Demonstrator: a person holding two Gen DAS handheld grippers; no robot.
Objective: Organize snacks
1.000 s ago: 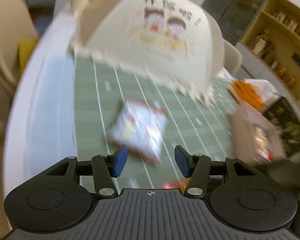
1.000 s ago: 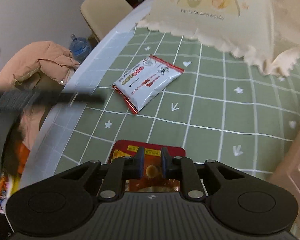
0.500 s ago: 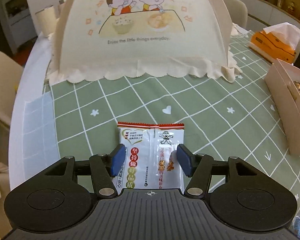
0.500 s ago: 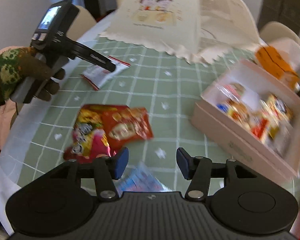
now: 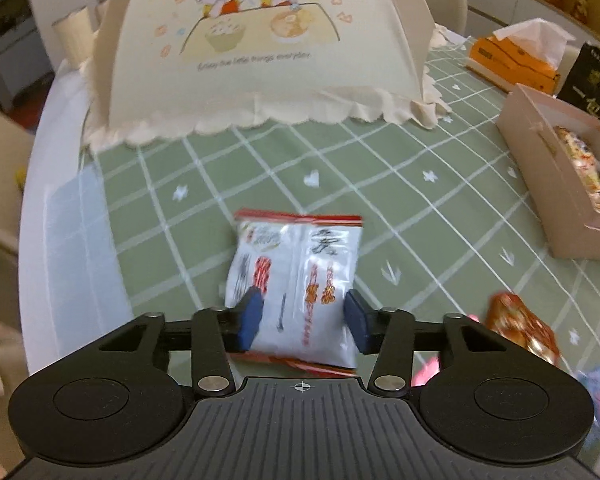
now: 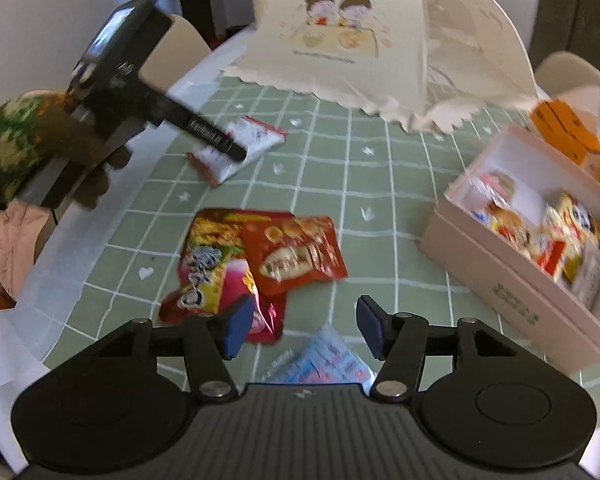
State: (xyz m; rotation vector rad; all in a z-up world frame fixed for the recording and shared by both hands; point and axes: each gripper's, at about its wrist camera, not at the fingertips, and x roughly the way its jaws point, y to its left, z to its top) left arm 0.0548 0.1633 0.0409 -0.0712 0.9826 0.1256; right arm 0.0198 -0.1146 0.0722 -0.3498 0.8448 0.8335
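A white snack packet (image 5: 296,280) with red borders lies on the green checked tablecloth (image 5: 380,184). My left gripper (image 5: 304,320) straddles its near end; the jaws are closing and both blue pads touch the packet's sides, which bulge. My right gripper (image 6: 300,330) hovers over the cloth, its jaws opening, and grips nothing. A blue packet (image 6: 320,364) lies below the gap. A red packet (image 6: 296,254) overlaps a colourful one (image 6: 208,276) just ahead. The pink box (image 6: 496,276) at the right holds several snacks.
A cream mesh food cover (image 5: 260,60) stands at the back of the table. An orange tissue box (image 5: 512,60) and a black box (image 5: 592,84) sit beyond the pink box (image 5: 540,184). A person's gloved hand (image 6: 24,148) holds the left gripper. The table edge (image 5: 60,240) runs along the left.
My left gripper came down over the white packet and narrowed its jaws onto it. My right gripper let go of the red packet, opened and swung away to the right.
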